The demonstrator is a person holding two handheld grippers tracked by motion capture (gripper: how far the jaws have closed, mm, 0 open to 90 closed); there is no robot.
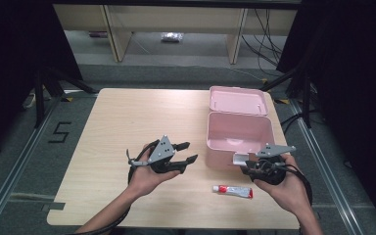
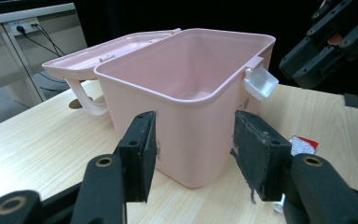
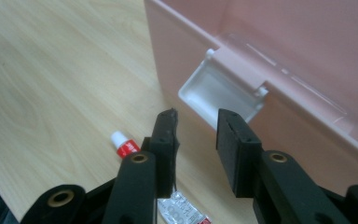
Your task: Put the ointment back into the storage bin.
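An open pink box (image 1: pixel 237 139) stands at the table's right, its lid (image 1: pixel 237 100) thrown back behind it. A white latch (image 1: pixel 240 157) hangs on its near wall. A small white and red tube (image 1: pixel 232 191) lies on the table in front of the box. My left gripper (image 1: pixel 188 152) is open, left of the box and pointing at it; in the left gripper view the box (image 2: pixel 186 79) stands beyond the empty jaws (image 2: pixel 196 135). My right gripper (image 1: pixel 246 166) is open just short of the latch (image 3: pixel 219 93), with nothing between its pads (image 3: pixel 196 126); the tube (image 3: pixel 130 147) lies below them.
The light wooden table (image 1: pixel 127 122) has bare surface left of the box. Black stands and cables flank the table on the floor. The right gripper (image 2: pixel 326 42) shows at the top right of the left gripper view.
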